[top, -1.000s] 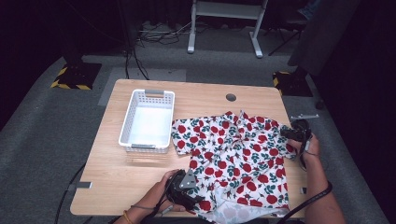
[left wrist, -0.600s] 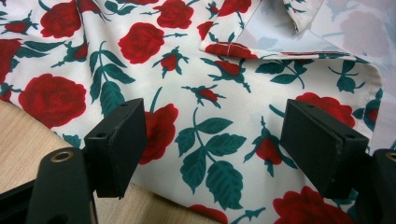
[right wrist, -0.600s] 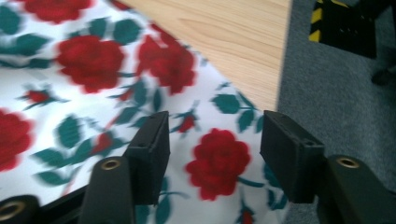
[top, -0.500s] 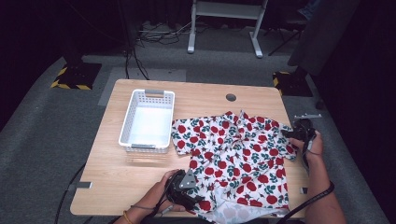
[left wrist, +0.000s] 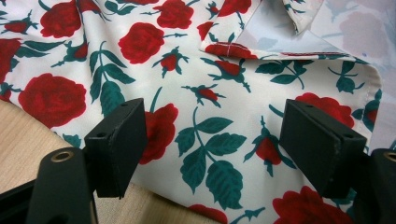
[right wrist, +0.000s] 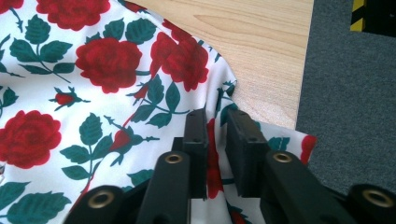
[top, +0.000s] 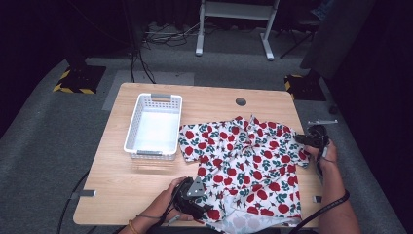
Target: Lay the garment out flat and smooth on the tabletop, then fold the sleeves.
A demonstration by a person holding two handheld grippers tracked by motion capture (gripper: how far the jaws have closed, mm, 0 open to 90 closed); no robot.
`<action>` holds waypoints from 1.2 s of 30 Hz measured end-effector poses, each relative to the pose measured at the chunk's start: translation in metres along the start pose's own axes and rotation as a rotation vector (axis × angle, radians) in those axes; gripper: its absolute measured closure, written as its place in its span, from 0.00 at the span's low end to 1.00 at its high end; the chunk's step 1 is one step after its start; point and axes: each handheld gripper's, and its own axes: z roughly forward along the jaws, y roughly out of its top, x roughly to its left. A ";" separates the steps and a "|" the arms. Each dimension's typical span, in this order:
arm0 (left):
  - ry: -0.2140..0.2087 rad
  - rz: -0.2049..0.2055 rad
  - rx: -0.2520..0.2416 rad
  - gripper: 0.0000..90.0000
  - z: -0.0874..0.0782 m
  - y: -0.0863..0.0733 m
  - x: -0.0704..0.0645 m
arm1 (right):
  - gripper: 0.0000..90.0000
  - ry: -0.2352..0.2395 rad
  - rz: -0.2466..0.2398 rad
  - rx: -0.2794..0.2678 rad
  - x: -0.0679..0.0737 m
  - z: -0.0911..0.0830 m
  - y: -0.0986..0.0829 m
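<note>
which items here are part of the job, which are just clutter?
In the job:
- rose-print shirt, spread flat on the table
- right gripper, jaws pinched on a fold of the shirt at the table's right edge
- left gripper, jaws open over the shirt's near hem

Lying about:
- white basket, empty, left of the shirt, untouched
- white stand on the floor behind

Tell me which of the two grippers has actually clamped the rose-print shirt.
The right gripper: its jaws pinch a fold of the shirt at the table's right edge. The left gripper stands wide open over the cloth.
</note>
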 end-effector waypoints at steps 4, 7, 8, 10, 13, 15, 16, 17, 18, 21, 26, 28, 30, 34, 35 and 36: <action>0.002 -0.002 0.000 0.26 0.000 0.000 0.000 | 0.97 0.010 0.009 -0.014 0.003 0.001 -0.001; 0.001 -0.002 -0.001 0.26 0.000 0.000 0.000 | 0.99 -0.007 0.002 -0.019 0.007 -0.001 -0.001; 0.002 -0.001 -0.001 0.26 0.000 0.000 0.000 | 0.99 -0.006 0.002 -0.029 0.007 -0.002 -0.001; 0.002 -0.001 -0.001 0.26 0.000 0.000 0.000 | 0.99 -0.011 -0.001 -0.048 0.008 -0.006 -0.001; 0.002 -0.001 -0.001 0.26 0.000 0.000 0.000 | 0.99 -0.023 -0.006 -0.078 0.010 -0.013 0.000; 0.002 -0.003 -0.002 0.26 0.000 0.000 0.000 | 0.99 -0.025 0.001 -0.099 0.012 -0.018 0.001; 0.003 -0.002 -0.002 0.26 0.000 0.000 0.000 | 0.99 -0.025 0.000 -0.105 0.013 -0.019 0.002; 0.003 -0.002 -0.001 0.26 0.000 0.000 0.000 | 0.99 -0.034 -0.007 -0.106 0.015 -0.021 0.002; 0.002 -0.002 -0.001 0.26 0.000 0.000 0.000 | 0.99 -0.043 -0.017 -0.108 0.018 -0.022 0.003; 0.003 -0.003 -0.001 0.26 0.000 0.000 0.000 | 0.99 -0.050 -0.044 -0.117 0.026 -0.028 0.007; 0.004 -0.004 -0.001 0.26 0.000 0.000 0.000 | 0.99 -0.026 -0.103 -0.135 0.044 -0.039 0.013; 0.004 -0.005 -0.002 0.26 0.000 0.000 0.000 | 0.99 -0.014 -0.132 -0.140 0.055 -0.043 0.016; 0.003 -0.004 -0.002 0.26 0.000 0.000 0.000 | 0.99 0.003 -0.158 -0.142 0.065 -0.047 0.018; 0.003 -0.004 -0.002 0.26 0.000 0.000 0.000 | 0.99 0.038 -0.211 -0.141 0.086 -0.049 0.021; 0.004 -0.004 -0.002 0.26 0.000 0.000 0.000 | 0.99 0.046 -0.223 -0.143 0.090 -0.049 0.022; 0.003 -0.004 -0.001 0.26 0.000 0.000 0.000 | 0.99 0.051 -0.228 -0.143 0.095 -0.048 0.022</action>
